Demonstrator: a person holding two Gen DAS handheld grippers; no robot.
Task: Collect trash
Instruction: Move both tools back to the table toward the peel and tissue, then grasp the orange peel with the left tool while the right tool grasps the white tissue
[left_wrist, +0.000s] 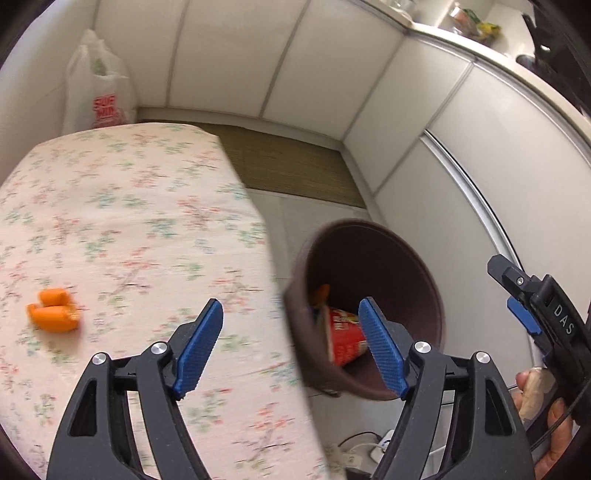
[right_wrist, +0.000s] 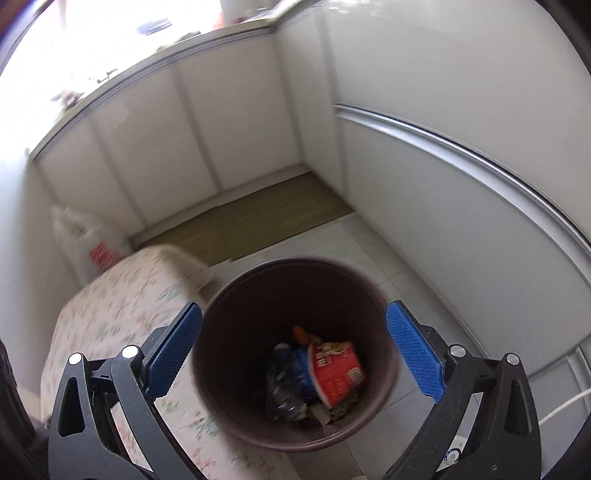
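My left gripper (left_wrist: 291, 347) had its jaws wide and empty over the counter's (left_wrist: 122, 221) right edge; the right gripper (right_wrist: 295, 350), equally agape, hung above the bin (right_wrist: 384, 295). Orange trash (left_wrist: 53, 310) lay near the counter's left edge.

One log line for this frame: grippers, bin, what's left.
left: open | right: open | bin: cup inside | table: peel left

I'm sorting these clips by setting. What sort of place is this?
Probably a home kitchen: white cabinet fronts under a counter, a floral tablecloth on a table, and a brown waste bin on the tiled floor.
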